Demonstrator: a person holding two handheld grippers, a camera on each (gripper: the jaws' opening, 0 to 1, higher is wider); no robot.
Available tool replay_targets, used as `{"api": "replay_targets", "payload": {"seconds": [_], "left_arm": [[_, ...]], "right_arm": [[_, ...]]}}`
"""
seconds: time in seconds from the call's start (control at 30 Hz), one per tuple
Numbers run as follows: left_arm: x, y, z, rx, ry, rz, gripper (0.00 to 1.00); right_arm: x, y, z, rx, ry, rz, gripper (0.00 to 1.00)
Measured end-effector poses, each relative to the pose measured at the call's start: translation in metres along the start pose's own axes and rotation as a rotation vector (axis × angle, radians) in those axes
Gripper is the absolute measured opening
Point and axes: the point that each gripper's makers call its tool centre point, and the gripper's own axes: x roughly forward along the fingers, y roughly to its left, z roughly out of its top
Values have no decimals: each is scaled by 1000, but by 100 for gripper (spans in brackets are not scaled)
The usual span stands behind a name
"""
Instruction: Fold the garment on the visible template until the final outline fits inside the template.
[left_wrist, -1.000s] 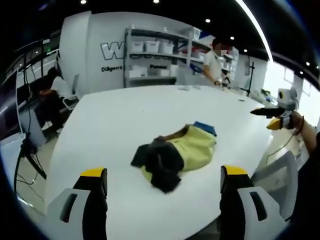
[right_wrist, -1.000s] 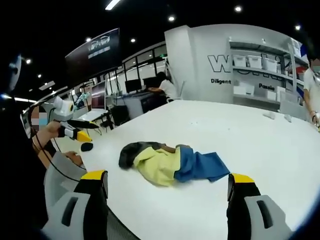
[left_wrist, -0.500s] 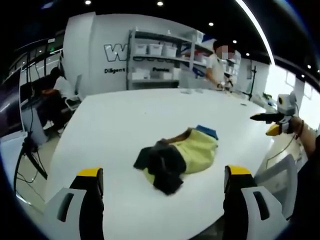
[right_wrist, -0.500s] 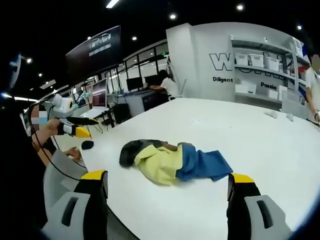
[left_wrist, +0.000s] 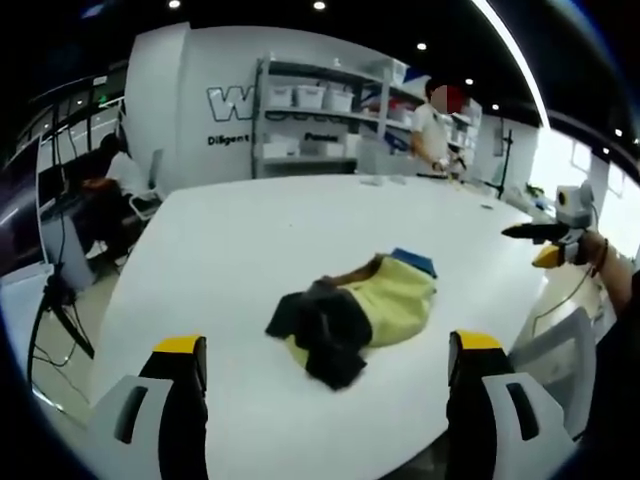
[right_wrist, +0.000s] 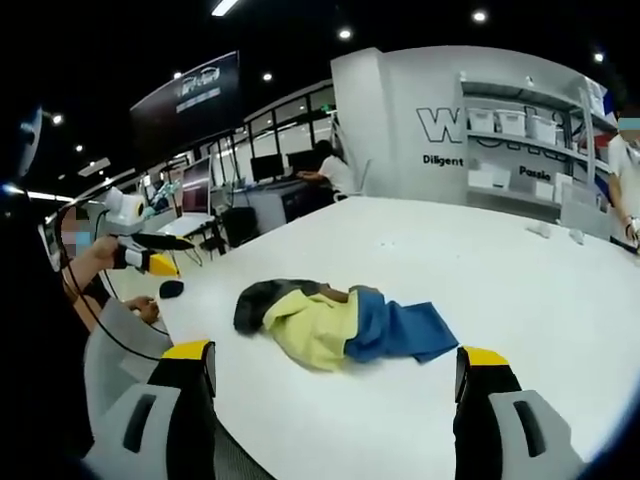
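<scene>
Firstly, one white counter (left_wrist: 230, 240), large, bearing all. Item: one garment (right_wrist: 335, 325), crumpled, black, yellow and blue, lay mid-counter, long axis crossing the right gripper view; no template outline could be made out. Item: left gripper (left_wrist: 330, 400) and right gripper (right_wrist: 335, 405), fingers spread wide, holding nothing, both short of the garment ahead, neither clearly nearer.

Both views hover off opposite table (left_wrist: 230, 240) edges, facing inward, sharing the crumpled garment (right_wrist: 340, 325) mid-table
</scene>
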Motion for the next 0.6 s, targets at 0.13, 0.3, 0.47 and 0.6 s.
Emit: {"api": "replay_targets", "payload": {"seconds": [0.13,0.3,0.47,0.6], "left_arm": [[0,0,0,2,2,1,99],[0,2,-2,0,5,4,99],[2,4,0,2,2,8,98],[3,5,3,-2,-6,10,97]], "right_arm": [[-1,0,2,4,-10,4,99],[0,-2,1,-6,0,-4,99],[3,-4,4,-7,-9,-5,99],[5,-5,5,-18,-2,-2,99]]}}
